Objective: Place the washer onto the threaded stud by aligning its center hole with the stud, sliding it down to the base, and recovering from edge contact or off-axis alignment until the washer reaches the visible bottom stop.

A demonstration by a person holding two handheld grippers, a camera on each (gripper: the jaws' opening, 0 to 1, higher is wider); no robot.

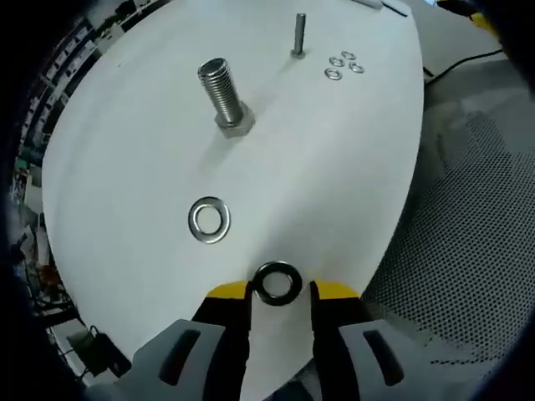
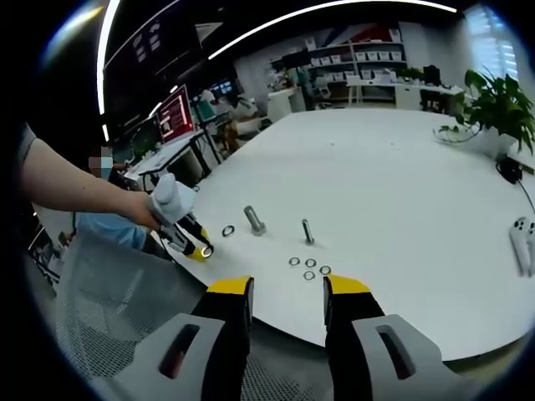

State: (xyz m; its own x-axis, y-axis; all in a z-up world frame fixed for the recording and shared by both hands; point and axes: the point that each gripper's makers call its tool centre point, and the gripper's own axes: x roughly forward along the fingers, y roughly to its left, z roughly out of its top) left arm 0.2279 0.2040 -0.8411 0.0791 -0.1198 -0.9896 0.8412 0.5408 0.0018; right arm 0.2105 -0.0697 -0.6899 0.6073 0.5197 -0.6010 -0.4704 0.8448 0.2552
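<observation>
White round table [image 1: 334, 167] in an open office; shelving, desks and a red-lit monitor [image 2: 175, 113] at the far side, a potted plant [image 2: 499, 104] at the right edge of the right gripper view. Mesh chair backs border the table's near edge in both views.

Left gripper view, near to far: the left gripper [image 1: 280, 288], its yellow-tipped jaws closed on a dark washer [image 1: 277, 282] held upright just above the table edge. Beyond it a second, bright washer [image 1: 209, 220] lies flat on the table. Farther on, the large threaded stud [image 1: 224, 93] stands head-down on its hexagonal base, tilted in the fisheye. Farthest, a thin stud [image 1: 299, 35] stands with four small washers [image 1: 343, 65] clustered just beside it.

Right gripper view: the right gripper [image 2: 287, 294] hangs over the table's near edge, jaws parted and gripping nothing. Beyond, at left, a person's hand [image 2: 167, 200] carries the left gripper over the table near the bright washer and large stud.
</observation>
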